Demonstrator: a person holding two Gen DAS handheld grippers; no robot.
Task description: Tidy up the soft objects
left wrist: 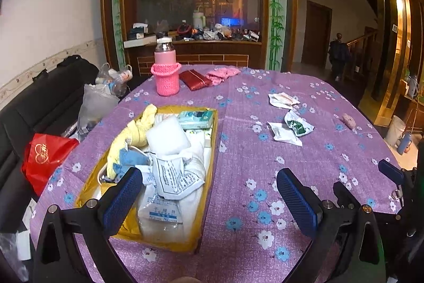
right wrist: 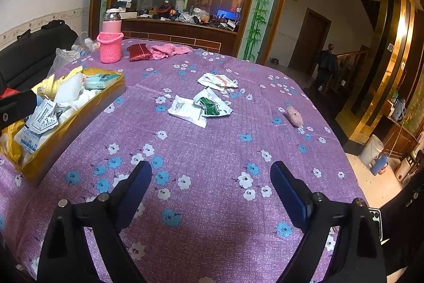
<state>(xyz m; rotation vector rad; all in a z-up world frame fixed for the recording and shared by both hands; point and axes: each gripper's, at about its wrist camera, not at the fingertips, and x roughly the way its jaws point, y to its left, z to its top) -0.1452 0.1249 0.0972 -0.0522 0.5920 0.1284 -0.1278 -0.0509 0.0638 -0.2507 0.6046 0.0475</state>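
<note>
Right, left wrist view first: left tool [left wrist: 209,192] w/ jaws wide apart, nothing between the pads, hanging over the near edge of the gold tray [left wrist: 212,150]. Tray sits at 9 o'clock on the bench [left wrist: 238,203], covered w/ purple flowered cloth. Tray is stuffed w/ soft stuff: yellow cloth [left wrist: 132,131], white pad [left wrist: 167,134], teal tissue pack [left wrist: 196,120], white sachets [left wrist: 175,177]. Loose on the cloth at 2 o'clock: green-white packet [left wrist: 299,123], white packet [left wrist: 283,133] touching it, another wrapper [left wrist: 283,99] further back. Small pink puff [left wrist: 349,120] at 3 o'clock nr the edge. At 12 o'clock: pink bottle [left wrist: 165,68] in knitted sleeve, red pouch [left wrist: 195,80], pink knit [left wrist: 222,74] beside it. Right tool's tip [left wrist: 392,173] peeks in at far right.

Right wrist view: right tool [right wrist: 210,190] also spread wide & empty, above bare cloth. Green-white packet [right wrist: 212,104] & white packet [right wrist: 186,110] at 12 o'clock, wrapper [right wrist: 218,81] behind them, puff [right wrist: 294,116] at 2 o'clock. Tray [right wrist: 79,113] at 10 o'clock; bottle [right wrist: 110,44] behind it.
</note>
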